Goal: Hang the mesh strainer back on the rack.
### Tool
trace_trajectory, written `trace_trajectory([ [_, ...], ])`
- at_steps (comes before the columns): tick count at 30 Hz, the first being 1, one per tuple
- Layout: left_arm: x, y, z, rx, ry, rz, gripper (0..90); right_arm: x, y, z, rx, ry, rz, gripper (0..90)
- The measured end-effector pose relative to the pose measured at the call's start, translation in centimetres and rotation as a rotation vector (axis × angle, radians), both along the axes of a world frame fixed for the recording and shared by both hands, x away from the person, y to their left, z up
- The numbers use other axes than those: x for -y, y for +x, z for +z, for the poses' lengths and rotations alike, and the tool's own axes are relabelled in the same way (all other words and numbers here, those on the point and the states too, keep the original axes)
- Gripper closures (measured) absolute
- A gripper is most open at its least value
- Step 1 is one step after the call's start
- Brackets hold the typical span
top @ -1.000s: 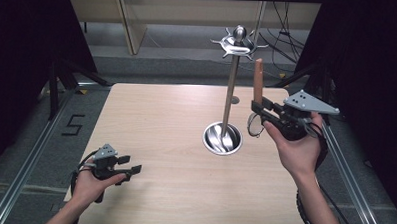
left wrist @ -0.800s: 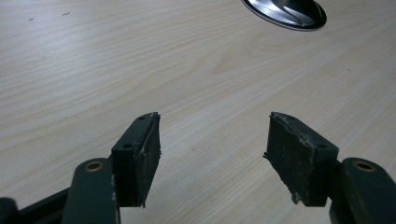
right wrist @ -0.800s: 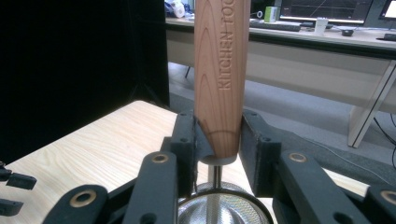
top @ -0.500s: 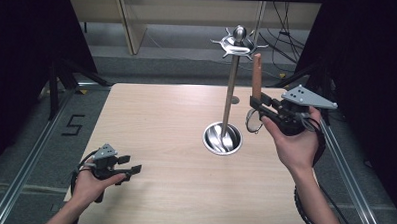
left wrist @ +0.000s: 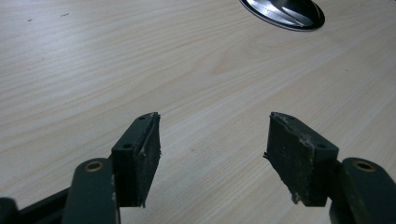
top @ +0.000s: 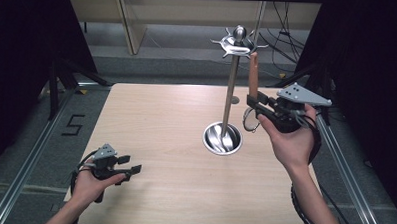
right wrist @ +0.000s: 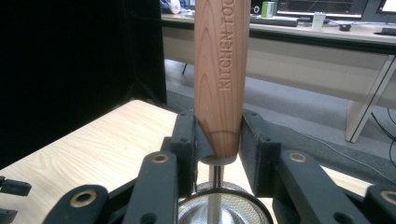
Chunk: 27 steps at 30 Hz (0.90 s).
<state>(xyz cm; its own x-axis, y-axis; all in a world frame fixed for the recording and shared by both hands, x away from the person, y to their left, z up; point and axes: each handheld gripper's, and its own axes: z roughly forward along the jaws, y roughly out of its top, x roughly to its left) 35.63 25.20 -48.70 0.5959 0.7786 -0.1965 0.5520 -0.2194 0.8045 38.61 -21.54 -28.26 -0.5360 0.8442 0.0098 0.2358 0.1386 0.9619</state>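
Right gripper [top: 254,100] hovering above the tabletop [top: 156,125], fingers [right wrist: 261,149] clamping a wooden-handled strainer [right wrist: 222,70] upright beside the metal stand [top: 229,93], left gripper [top: 129,164] resting near the tabletop's front-left corner, fingers [left wrist: 140,156] standing apart, holding nothing.

The wooden handle [right wrist: 221,74] runs off the top edge of the right gripper view, its printed lettering cut short. Below it, the mesh strainer [right wrist: 219,207] is half covered by the right gripper [right wrist: 219,149]. In the left gripper view, the steel stand base [left wrist: 285,11] is cropped by the top edge.
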Motion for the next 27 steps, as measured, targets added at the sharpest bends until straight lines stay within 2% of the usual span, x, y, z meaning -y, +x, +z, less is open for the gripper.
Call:
trace_trajectory([
  [4,0.1,0.0,0.0,0.0,-0.005,0.002,34.2,-0.2,0.3,0.0,-0.012,0.013,0.01,69.6],
  [5,0.1,0.0,0.0,-0.001,-0.005,0.003,34.2,-0.2,0.4,0.0,0.015,0.004,0.005,69.6],
  [6,0.1,0.0,-0.1,-0.005,-0.003,-0.004,34.2,-0.4,0.4,0.0,-0.013,0.014,0.007,69.6],
  [9,0.1,0.0,0.0,-0.003,0.001,-0.002,34.2,-0.4,0.7,0.0,-0.003,-0.007,-0.002,69.6],
  [12,0.1,0.0,0.0,-0.001,0.001,-0.001,34.2,-0.6,0.9,-0.1,-0.001,-0.005,0.0,69.5],
  [13,0.1,0.0,0.0,-0.001,-0.004,0.001,34.2,-0.8,0.8,-0.1,-0.024,0.013,-0.001,69.5],
  [14,0.1,0.0,0.0,-0.001,-0.006,0.002,34.2,-0.8,1.0,-0.2,-0.008,0.007,-0.005,69.5],
  [17,0.1,0.0,0.0,0.0,-0.007,0.001,34.2,-0.9,1.0,-0.2,-0.027,0.013,-0.005,69.1],
  [19,0.1,0.0,0.0,-0.001,-0.006,-0.001,34.2,-1.0,1.1,-0.3,-0.004,-0.006,-0.004,67.3],
  [22,0.0,0.0,-0.1,-0.001,-0.005,-0.003,34.2,-1.1,1.0,-0.4,-0.017,-0.002,0.001,64.9],
  [23,0.0,0.1,-0.1,-0.007,-0.001,-0.006,34.2,-1.0,1.0,-0.3,0.005,-0.022,0.004,63.5],
  [25,0.1,0.0,-0.1,-0.006,-0.006,0.002,34.2,-1.0,0.8,-0.2,-0.004,-0.022,0.003,62.7],
  [27,0.1,0.0,-0.1,-0.006,-0.005,0.001,34.2,-0.9,0.5,0.0,0.027,-0.035,0.0,59.5],
])
